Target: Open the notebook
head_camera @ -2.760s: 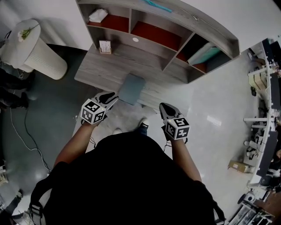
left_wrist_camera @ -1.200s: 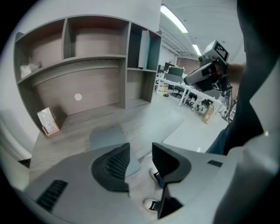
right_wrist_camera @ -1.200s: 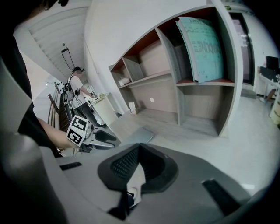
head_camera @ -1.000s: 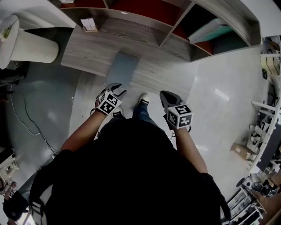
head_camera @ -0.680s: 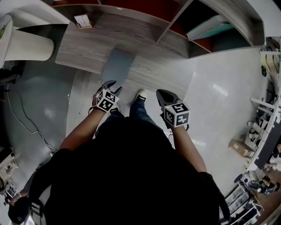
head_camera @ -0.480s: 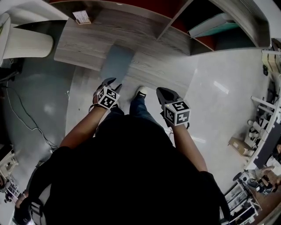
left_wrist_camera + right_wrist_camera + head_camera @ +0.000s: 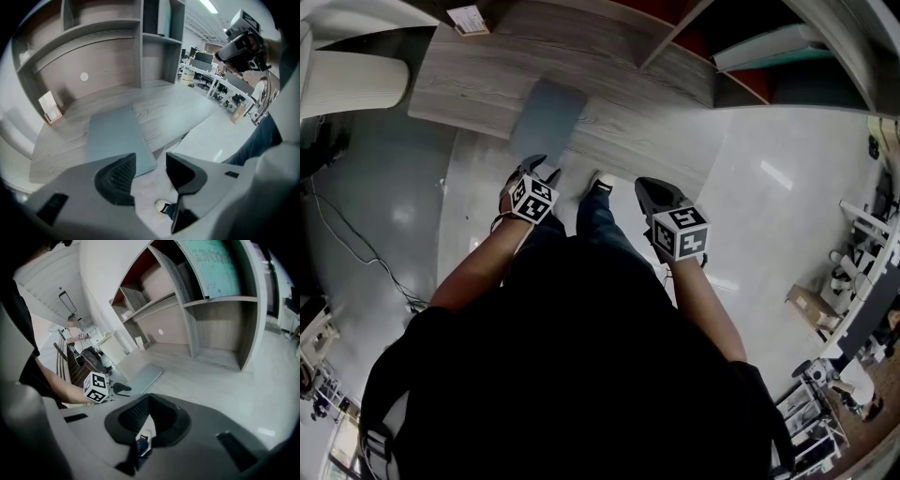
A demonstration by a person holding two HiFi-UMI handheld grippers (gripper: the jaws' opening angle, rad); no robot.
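A closed grey-blue notebook (image 7: 547, 117) lies flat on the wooden desk (image 7: 637, 112), its near end at the desk's front edge. My left gripper (image 7: 539, 169) hangs just short of that near end, pointing steeply down. In the left gripper view its jaws (image 7: 151, 161) stand open and have just been opening, with nothing between them; the notebook (image 7: 115, 136) lies beyond the left jaw. My right gripper (image 7: 652, 187) hovers to the right over the floor, in front of the desk, apart from the notebook (image 7: 140, 376). Its jaws (image 7: 149, 397) meet at the tips and hold nothing.
Shelf compartments rise behind the desk, one holding a teal folder (image 7: 769, 47). A small card stand (image 7: 469, 19) sits at the desk's back left. A white ribbed column (image 7: 347, 80) stands left of the desk. The person's shoe (image 7: 600, 181) is between the grippers. A cable (image 7: 337, 234) runs across the floor.
Both grippers have sunk toward the desk front. The left one has closed in on the notebook's near end and its jaws stand wider. The notebook has not moved.
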